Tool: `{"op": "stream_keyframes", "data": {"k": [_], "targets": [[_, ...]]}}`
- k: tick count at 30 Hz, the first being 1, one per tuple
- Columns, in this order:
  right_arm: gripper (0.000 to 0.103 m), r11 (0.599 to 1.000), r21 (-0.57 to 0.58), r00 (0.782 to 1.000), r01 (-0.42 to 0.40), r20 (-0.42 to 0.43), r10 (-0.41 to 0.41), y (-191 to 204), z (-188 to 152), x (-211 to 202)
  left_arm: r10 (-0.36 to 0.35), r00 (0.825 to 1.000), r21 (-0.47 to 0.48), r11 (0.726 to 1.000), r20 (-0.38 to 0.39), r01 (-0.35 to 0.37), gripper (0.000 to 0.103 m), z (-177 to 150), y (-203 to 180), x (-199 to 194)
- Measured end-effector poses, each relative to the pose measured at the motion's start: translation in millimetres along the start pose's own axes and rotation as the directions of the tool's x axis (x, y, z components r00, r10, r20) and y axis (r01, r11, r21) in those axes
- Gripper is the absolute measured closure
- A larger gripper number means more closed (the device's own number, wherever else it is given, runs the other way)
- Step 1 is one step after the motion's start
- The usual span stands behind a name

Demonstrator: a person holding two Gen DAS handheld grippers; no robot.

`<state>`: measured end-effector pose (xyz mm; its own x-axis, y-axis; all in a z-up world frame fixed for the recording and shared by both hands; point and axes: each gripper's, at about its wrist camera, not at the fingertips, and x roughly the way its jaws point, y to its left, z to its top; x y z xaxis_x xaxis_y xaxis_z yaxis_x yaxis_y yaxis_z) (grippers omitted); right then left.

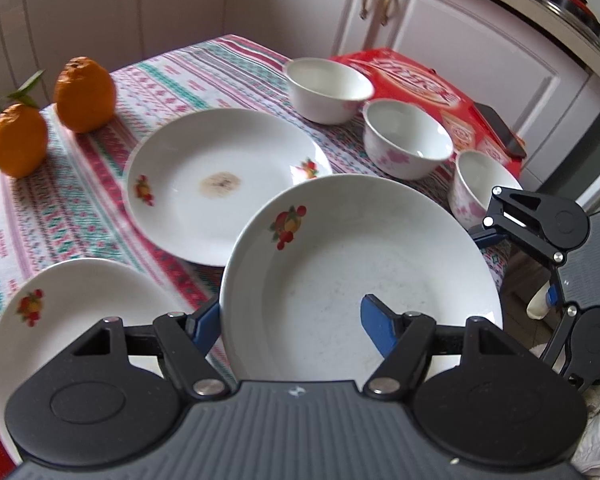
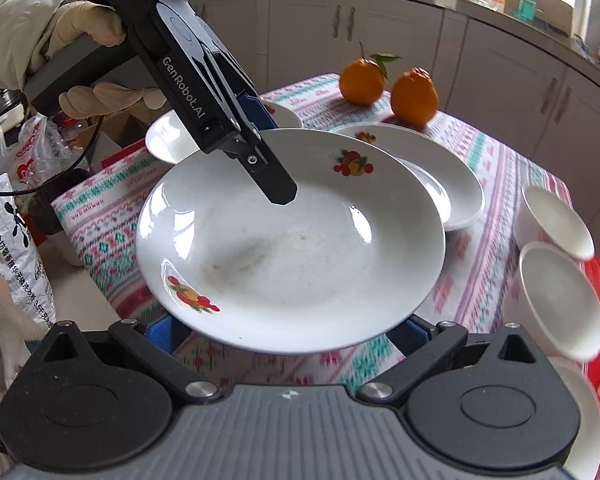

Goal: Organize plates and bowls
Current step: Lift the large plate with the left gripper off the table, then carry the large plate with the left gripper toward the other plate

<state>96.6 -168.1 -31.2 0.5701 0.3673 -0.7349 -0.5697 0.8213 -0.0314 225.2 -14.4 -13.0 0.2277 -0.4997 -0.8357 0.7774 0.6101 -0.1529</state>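
The left gripper [image 1: 292, 320] clamps the near rim of a white fruit-patterned plate [image 1: 360, 280], held tilted above a striped tablecloth [image 1: 80, 208]. The right gripper [image 2: 288, 330] sits beneath that plate's opposite edge, fingers spread wide. Two more plates [image 1: 220, 184] lie left; three bowls [image 1: 406, 140] stand far right, beside two oranges [image 1: 85, 94].

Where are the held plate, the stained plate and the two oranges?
held plate [image 2: 300, 248]: right wrist view, bare centre of its well.
stained plate [image 1: 220, 184]: left wrist view, on the brown stain.
oranges [image 1: 85, 94]: left wrist view, middle of the nearer-centre one.
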Motion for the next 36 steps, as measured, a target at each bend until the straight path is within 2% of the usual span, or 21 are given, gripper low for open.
{"op": "stream_keyframes", "data": {"k": [19,27,36], "targets": [[0.000,0.984,-0.130,0.993,-0.121,-0.011,0.121,14,74,57,0.098,0.994,-0.143,0.986,0.045,-0.091,0.032,-31,73,-44],[0.000,0.977,-0.149,0.988,-0.153,-0.040,0.148,19,91,81,0.104,0.993,-0.190,0.977,0.047,-0.093,0.032,-43,98,-43],[0.000,0.973,-0.166,0.986,-0.163,-0.054,0.156,25,98,90,0.106,0.993,-0.212,0.973,0.048,-0.094,0.032,-48,111,-41]]}}
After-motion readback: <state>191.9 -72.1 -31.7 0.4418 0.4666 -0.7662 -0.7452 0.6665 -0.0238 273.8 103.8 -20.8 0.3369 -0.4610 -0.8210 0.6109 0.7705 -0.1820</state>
